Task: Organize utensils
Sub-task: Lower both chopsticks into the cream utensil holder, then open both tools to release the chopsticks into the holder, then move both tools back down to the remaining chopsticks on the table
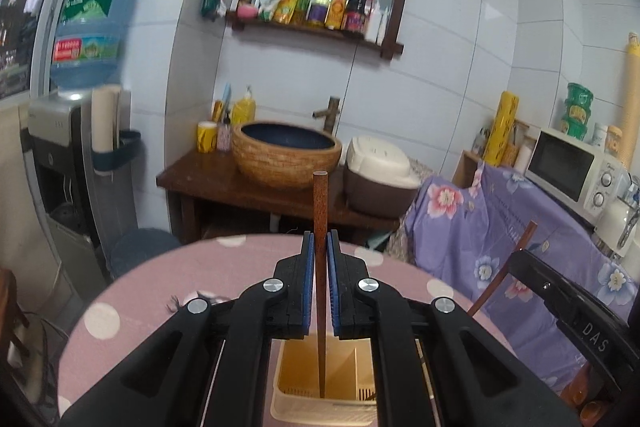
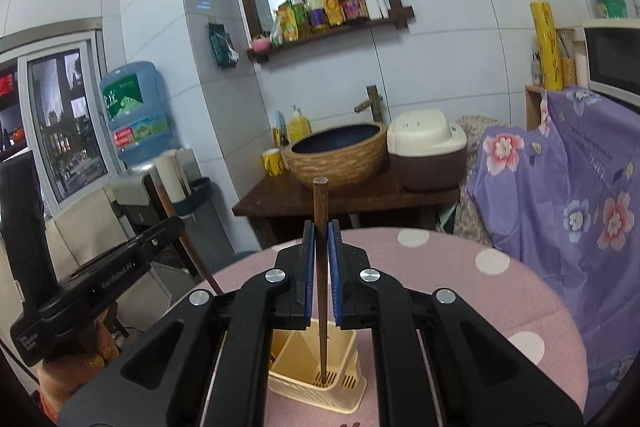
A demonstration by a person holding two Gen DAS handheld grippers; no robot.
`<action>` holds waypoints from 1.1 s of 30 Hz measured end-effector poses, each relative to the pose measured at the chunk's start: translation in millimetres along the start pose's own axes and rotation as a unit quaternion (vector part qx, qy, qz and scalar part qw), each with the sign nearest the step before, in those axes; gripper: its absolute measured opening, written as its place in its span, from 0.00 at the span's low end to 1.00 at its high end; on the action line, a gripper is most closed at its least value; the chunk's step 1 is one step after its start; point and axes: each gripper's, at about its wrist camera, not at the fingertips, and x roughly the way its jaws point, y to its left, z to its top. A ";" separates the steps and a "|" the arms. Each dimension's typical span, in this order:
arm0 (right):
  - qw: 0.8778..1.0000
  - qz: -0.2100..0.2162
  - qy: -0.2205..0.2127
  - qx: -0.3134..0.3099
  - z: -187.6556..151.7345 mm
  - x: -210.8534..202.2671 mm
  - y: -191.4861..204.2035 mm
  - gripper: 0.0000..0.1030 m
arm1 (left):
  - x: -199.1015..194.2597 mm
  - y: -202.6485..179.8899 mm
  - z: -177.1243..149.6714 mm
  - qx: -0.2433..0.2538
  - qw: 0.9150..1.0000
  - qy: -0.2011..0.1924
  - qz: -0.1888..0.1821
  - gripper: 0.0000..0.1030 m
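Note:
My left gripper (image 1: pixel 320 239) is shut on a reddish-brown chopstick (image 1: pixel 320 211), held upright with its tip down in a cream plastic utensil holder (image 1: pixel 296 379) on the pink dotted table (image 1: pixel 160 291). My right gripper (image 2: pixel 320 229) is shut on a darker brown chopstick (image 2: pixel 320 203), also upright with its tip in the same utensil holder (image 2: pixel 344 363). The right gripper (image 1: pixel 560 291) with its chopstick shows at the right of the left wrist view. The left gripper (image 2: pixel 160 231) shows at the left of the right wrist view.
Behind the round table (image 2: pixel 500 291) stands a wooden stand with a woven basin (image 1: pixel 286 155) and a rice cooker (image 1: pixel 380 175). A purple floral cloth (image 1: pixel 500 227) covers furniture at the right, with a microwave (image 1: pixel 572 167). A water dispenser (image 1: pixel 76 147) stands left.

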 end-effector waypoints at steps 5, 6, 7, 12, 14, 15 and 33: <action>1.000 -0.004 0.015 0.008 -14.3 12.0 -8.5 0.07 | 15.5 12.5 -15.9 -0.012 0.999 0.029 0.004 0.07; 1.000 -0.005 0.018 0.010 -16.2 13.9 -10.5 0.08 | 17.9 14.4 -18.0 -0.013 0.999 0.034 0.005 0.07; 1.000 -0.005 0.019 0.012 -18.0 15.2 -11.7 0.07 | 19.7 14.8 -19.7 -0.013 0.999 0.037 0.006 0.07; 1.000 -0.009 0.018 0.016 -22.1 17.9 -15.1 0.08 | 30.9 19.2 -29.8 -0.017 0.998 0.059 0.006 0.07; 1.000 -0.010 0.016 0.016 -23.0 18.4 -15.5 0.08 | 31.5 20.1 -32.4 -0.018 0.998 0.057 0.011 0.07; 1.000 -0.013 0.015 0.014 -23.6 18.6 -15.6 0.08 | 30.9 21.3 -32.5 -0.021 0.998 0.056 0.013 0.07; 0.998 -0.046 0.017 -0.043 -72.5 -25.0 -5.5 0.50 | -30.1 31.1 -82.5 -0.007 0.997 0.076 0.014 0.77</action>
